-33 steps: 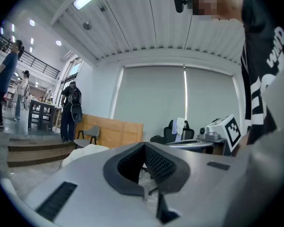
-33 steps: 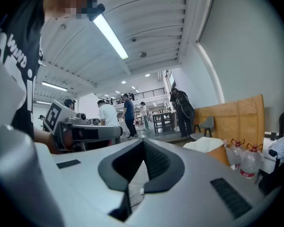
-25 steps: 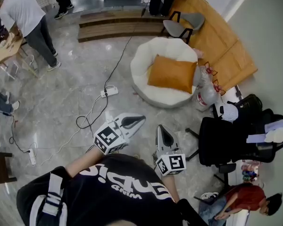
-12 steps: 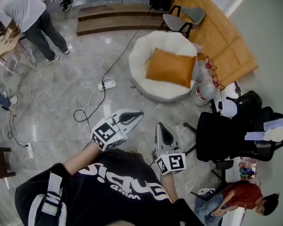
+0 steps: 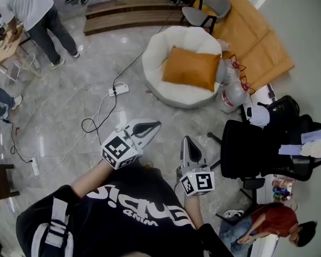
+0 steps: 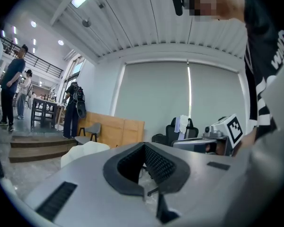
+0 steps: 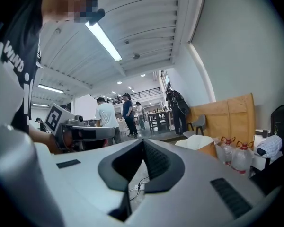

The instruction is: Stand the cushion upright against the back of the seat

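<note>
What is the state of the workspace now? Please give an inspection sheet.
Surface: grey marble floor.
Job's things: orange cushion lies flat on the white round seat, not upright.
Clutter: water bottles beside the seat.
Grippers: left claw and right claw shut, empty, short of the seat.
Cables: power strip and black cable on the floor before the seat.
Surroundings: black office chair at right; person in white far left.
</note>
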Tool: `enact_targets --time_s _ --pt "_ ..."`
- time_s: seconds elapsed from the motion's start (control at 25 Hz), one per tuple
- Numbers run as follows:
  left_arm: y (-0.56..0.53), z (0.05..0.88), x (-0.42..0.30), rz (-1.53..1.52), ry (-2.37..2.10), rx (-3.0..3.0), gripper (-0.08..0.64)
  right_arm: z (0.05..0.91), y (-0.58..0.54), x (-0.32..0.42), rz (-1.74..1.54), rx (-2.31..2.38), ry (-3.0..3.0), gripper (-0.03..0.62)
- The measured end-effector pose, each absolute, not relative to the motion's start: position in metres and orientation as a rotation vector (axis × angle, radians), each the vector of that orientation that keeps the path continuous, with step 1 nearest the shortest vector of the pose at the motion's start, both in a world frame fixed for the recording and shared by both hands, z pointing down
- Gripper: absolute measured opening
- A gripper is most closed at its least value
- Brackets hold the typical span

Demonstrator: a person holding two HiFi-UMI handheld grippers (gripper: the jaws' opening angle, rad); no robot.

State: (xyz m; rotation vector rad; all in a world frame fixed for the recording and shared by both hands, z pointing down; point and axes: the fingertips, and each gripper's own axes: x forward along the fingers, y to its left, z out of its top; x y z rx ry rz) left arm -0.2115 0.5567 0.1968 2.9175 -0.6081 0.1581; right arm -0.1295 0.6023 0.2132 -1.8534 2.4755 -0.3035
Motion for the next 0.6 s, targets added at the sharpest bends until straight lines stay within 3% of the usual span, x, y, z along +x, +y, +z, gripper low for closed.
enact_targets --time_s 0.6 --pt "0.493 0.203 -0.185 0.148 -0.606 2.904 0.008 0.223 0.539 -0.112 -0.333 -1.853 2.471 0.02"
